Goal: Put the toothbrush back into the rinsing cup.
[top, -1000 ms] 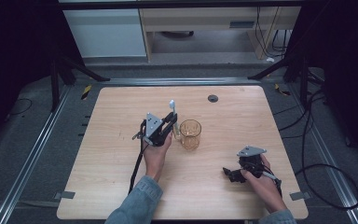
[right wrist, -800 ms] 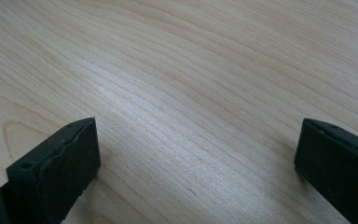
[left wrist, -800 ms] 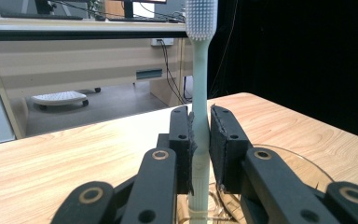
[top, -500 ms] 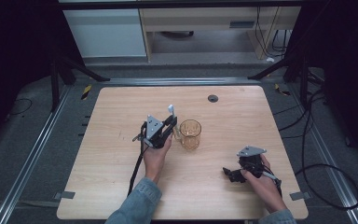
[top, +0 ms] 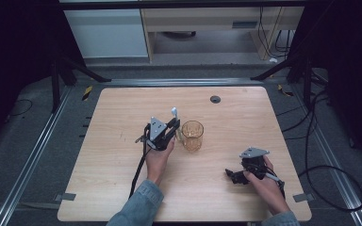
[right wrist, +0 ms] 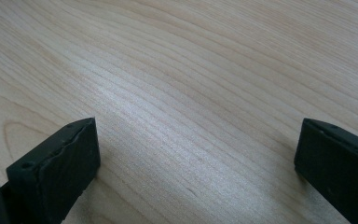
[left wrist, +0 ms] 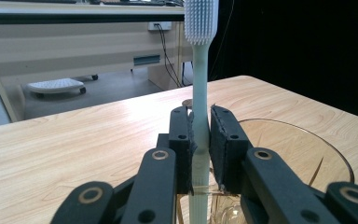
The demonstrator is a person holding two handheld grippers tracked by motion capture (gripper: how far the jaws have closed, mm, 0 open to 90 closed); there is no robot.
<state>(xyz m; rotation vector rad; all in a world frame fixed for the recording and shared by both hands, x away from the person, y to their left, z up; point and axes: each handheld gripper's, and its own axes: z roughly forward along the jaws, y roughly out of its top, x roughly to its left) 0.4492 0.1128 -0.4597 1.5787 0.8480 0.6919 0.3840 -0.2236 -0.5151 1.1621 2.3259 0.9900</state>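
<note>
My left gripper (top: 171,126) is shut on a pale toothbrush (top: 174,112) and holds it upright, bristle head on top. In the left gripper view the pads clamp the toothbrush handle (left wrist: 200,84) on both sides, and the left gripper (left wrist: 199,135) sits right at the rim of an amber glass cup (left wrist: 307,154). The cup (top: 192,135) stands mid-table, just right of that gripper. Whether the handle's lower end is inside the cup I cannot tell. My right gripper (top: 233,175) rests near the table's front right. Its jaws stand wide open over bare wood in the right gripper view (right wrist: 196,154).
The light wooden table (top: 245,117) has a small dark round cap (top: 215,99) near its far edge. A black cable (top: 139,169) trails from the left gripper toward the front edge. Cabinets and a dark floor lie beyond the table.
The left gripper and the toothbrush have sunk slightly beside the cup. The right gripper has stayed where it was.
</note>
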